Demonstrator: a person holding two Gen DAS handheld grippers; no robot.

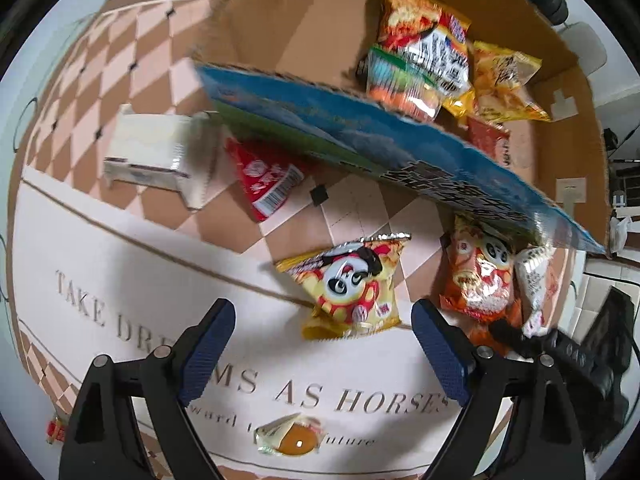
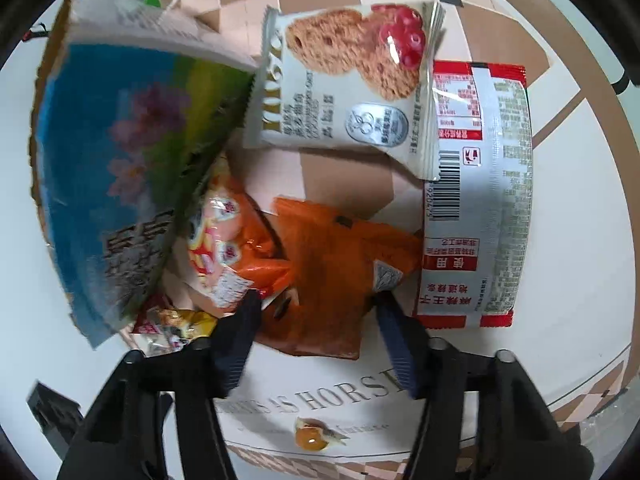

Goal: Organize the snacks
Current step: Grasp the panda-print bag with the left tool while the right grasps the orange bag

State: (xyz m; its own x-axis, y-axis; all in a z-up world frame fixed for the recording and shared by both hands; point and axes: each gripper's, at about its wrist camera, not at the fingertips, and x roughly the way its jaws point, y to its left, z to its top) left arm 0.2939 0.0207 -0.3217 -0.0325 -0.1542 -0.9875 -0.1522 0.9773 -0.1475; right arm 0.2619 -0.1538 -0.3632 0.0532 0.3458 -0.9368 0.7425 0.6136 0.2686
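On the left gripper (image 1: 322, 308), jaws wide apart, with nothing between them. Straight ahead of those jaws, flat on the surface (image 1: 120, 260), a yellow panda packet (image 1: 352, 284). Ahead and right, an orange panda packet (image 1: 480, 276), partly under the blue flap (image 1: 360, 128) of the box (image 1: 580, 80). Further ahead, inside the box, more packets in a heap. Ahead and left, a red packet (image 1: 268, 184) beside a white carton (image 1: 148, 152). Close below the jaws, a wrapped candy (image 1: 292, 438).

On the right gripper (image 2: 318, 300), jaws narrow, with a plain orange packet (image 2: 332, 264) between them. Cannot tell whether the pads press on it or only flank it. Just left of the left jaw, the orange panda packet again. Ahead, a cookie packet (image 2: 344, 80), overlapping a red-and-silver packet (image 2: 480, 184) right of the jaws.
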